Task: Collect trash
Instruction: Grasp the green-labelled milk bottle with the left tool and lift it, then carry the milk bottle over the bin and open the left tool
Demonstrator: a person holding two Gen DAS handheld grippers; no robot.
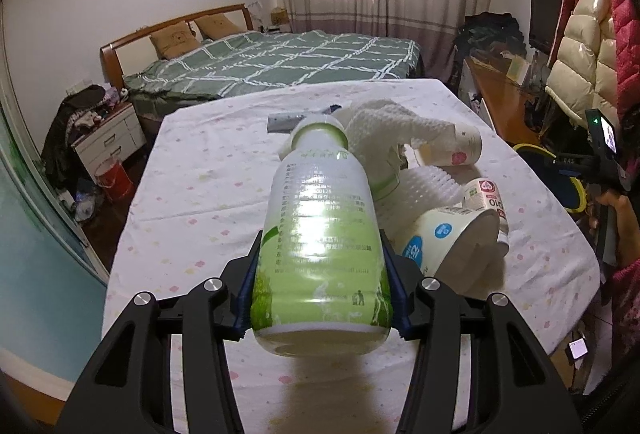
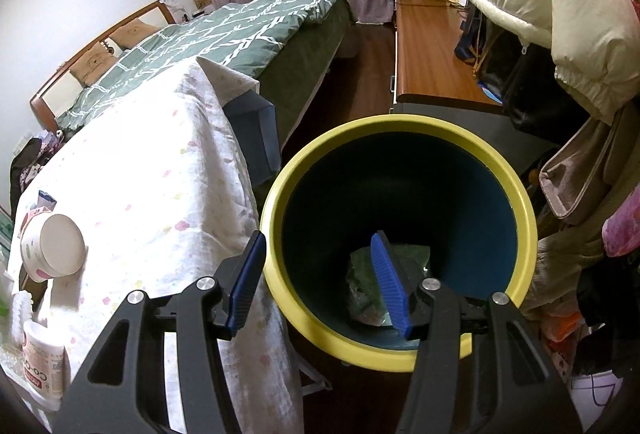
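The left claw (image 1: 322, 288) is clenched on a green-and-white plastic bottle (image 1: 320, 234), both blue pads pressed against its lower body, its base toward the camera and its neck pointing away over the counter (image 1: 192, 194). The bottle's bulk hides much of the trash pile behind it: a white foam net (image 1: 416, 190), a white knitted cloth (image 1: 384, 126), a tipped paper cup (image 1: 452, 238) and two small cartons, one near the far side (image 1: 460, 146) and one just beside the cup (image 1: 486, 196). A grey flat item (image 1: 282, 122) peeks out past the bottle cap, too cut off to identify. The counter's left half lies bare under the dotted cloth.

The right claw (image 2: 318, 282) is released, holding nothing, its jaws straddling the yellow rim of a bin (image 2: 400, 354) that stands just beside the counter's edge. One blue finger (image 2: 390, 282) reaches inside the bin and partly covers a greenish crumpled wrapper (image 2: 360, 274) at the dark bottom; what it is cannot be made out. Coats crowd the bin's right side
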